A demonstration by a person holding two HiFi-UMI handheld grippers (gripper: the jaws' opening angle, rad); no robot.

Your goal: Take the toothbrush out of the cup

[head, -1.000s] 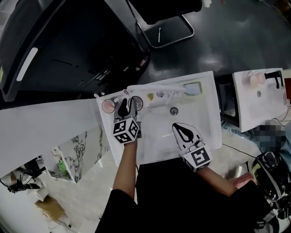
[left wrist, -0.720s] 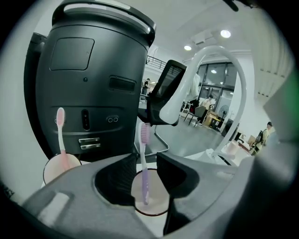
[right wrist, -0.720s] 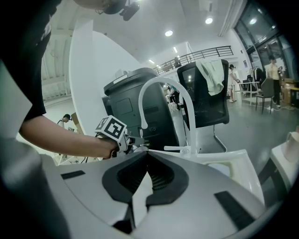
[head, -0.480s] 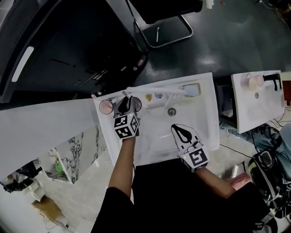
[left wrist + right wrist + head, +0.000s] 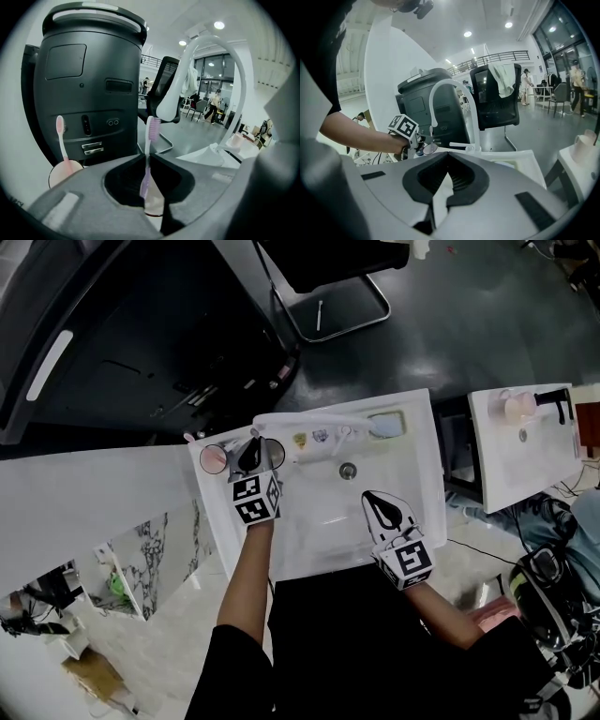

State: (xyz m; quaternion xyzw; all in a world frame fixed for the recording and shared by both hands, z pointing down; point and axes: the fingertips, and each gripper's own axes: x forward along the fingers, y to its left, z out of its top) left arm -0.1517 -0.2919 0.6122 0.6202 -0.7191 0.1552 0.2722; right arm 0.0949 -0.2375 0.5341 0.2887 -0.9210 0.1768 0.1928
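A second ago the left gripper (image 5: 253, 445) held its jaws wide over the cup (image 5: 273, 454). It has just been closing them, and they now pinch the handle of the purple toothbrush (image 5: 149, 140). The right gripper (image 5: 371, 498) has drifted slightly right over the sink (image 5: 319, 542).
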